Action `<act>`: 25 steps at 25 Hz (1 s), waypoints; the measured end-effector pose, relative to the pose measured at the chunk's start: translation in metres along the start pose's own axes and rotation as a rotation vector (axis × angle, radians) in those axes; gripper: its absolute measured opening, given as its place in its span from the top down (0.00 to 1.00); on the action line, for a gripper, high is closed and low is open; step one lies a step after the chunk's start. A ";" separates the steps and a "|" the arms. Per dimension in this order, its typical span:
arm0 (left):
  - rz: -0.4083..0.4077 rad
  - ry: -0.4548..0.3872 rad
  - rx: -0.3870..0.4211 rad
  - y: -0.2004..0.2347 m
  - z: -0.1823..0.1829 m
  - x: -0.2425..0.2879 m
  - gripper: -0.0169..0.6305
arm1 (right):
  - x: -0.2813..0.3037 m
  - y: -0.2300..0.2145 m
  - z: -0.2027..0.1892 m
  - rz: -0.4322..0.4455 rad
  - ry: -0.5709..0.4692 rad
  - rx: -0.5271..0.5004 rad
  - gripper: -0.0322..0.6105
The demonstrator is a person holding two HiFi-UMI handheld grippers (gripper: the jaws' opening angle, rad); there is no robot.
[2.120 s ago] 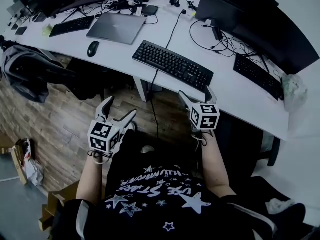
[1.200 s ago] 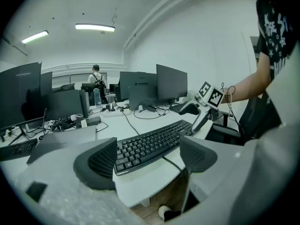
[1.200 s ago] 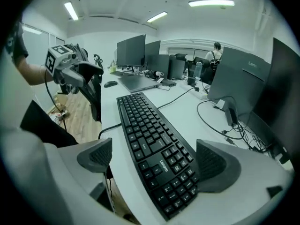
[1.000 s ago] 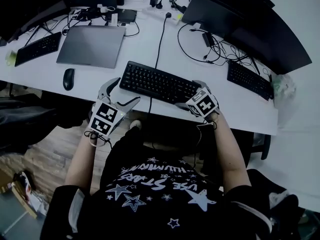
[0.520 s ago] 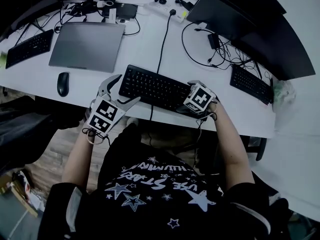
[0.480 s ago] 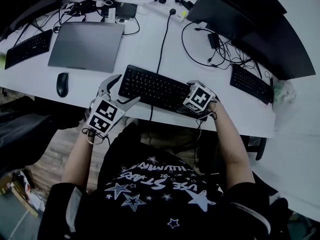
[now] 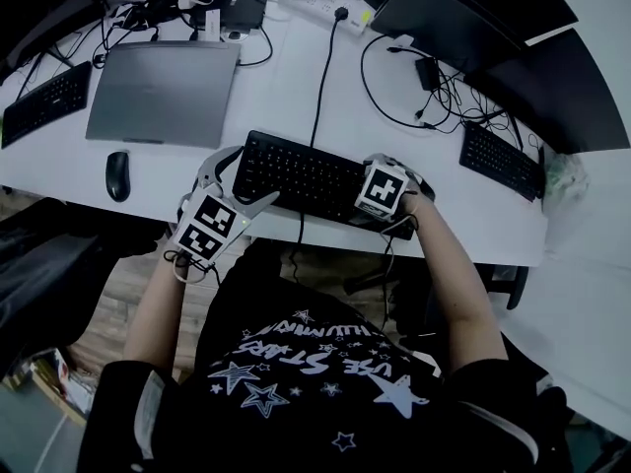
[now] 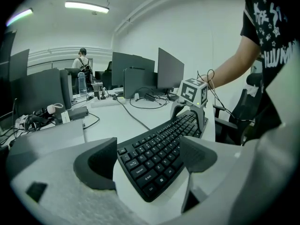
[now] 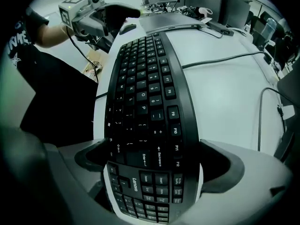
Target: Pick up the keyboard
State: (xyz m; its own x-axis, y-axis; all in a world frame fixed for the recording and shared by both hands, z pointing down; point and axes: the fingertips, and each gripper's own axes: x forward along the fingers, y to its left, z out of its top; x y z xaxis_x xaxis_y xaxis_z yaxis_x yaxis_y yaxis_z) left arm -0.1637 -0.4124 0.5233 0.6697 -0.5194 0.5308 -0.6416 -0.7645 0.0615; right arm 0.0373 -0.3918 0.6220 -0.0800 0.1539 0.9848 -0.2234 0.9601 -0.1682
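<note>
The black keyboard (image 7: 306,177) lies along the front edge of the white desk (image 7: 296,106). My left gripper (image 7: 246,177) is at its left end. In the left gripper view the keyboard (image 8: 161,149) runs away between the wide left gripper (image 8: 147,165), with a gap at each pad. My right gripper (image 7: 387,201) points down over the right end. Its jaws are opening, and in the right gripper view they straddle the keyboard (image 9: 145,102) at the Enter and number keys, the right gripper (image 9: 154,161) not pressing on it.
A closed laptop (image 7: 163,79) and a mouse (image 7: 117,175) lie to the left, beside another keyboard (image 7: 44,89). A third keyboard (image 7: 501,161), dark monitors (image 7: 444,18) and tangled cables (image 7: 414,97) fill the right and back. A person (image 8: 82,62) stands far off.
Both grippers have come down and forward onto the keyboard's two ends. The right one has tipped over to point down at it.
</note>
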 end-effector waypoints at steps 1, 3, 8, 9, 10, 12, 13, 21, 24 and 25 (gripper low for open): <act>-0.011 0.008 0.009 -0.001 -0.002 0.003 0.34 | 0.001 0.000 0.001 -0.006 0.008 0.000 0.06; -0.036 0.019 0.025 -0.004 -0.004 0.009 0.34 | 0.002 0.002 0.001 -0.015 0.003 0.001 0.06; -0.059 0.028 0.053 -0.016 0.002 0.021 0.34 | 0.002 0.004 0.000 -0.025 -0.005 -0.005 0.06; -0.060 0.030 0.064 -0.018 0.003 0.023 0.34 | 0.000 0.004 0.003 -0.040 -0.013 -0.014 0.06; -0.061 0.034 0.074 -0.020 0.003 0.025 0.34 | -0.004 0.002 0.006 -0.065 -0.024 -0.028 0.06; -0.062 0.051 0.100 -0.022 0.003 0.027 0.34 | -0.010 0.002 0.010 -0.112 -0.035 -0.041 0.06; -0.063 0.061 0.116 -0.023 0.004 0.028 0.34 | -0.012 0.003 0.010 -0.132 -0.035 -0.040 0.06; -0.081 0.128 0.262 -0.037 0.016 0.044 0.34 | -0.024 0.011 0.008 -0.311 -0.042 -0.047 0.06; -0.095 0.165 0.335 -0.043 0.022 0.053 0.34 | -0.027 0.014 0.008 -0.368 -0.045 -0.050 0.06; -0.108 0.181 0.365 -0.045 0.024 0.056 0.34 | -0.028 0.014 0.008 -0.385 -0.047 -0.051 0.06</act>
State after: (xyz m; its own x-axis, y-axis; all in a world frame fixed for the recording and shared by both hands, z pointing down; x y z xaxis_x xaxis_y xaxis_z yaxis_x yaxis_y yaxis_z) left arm -0.0883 -0.4158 0.5295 0.6285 -0.3779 0.6799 -0.3745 -0.9131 -0.1613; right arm 0.0285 -0.3843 0.5913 -0.0443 -0.2296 0.9723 -0.1971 0.9561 0.2168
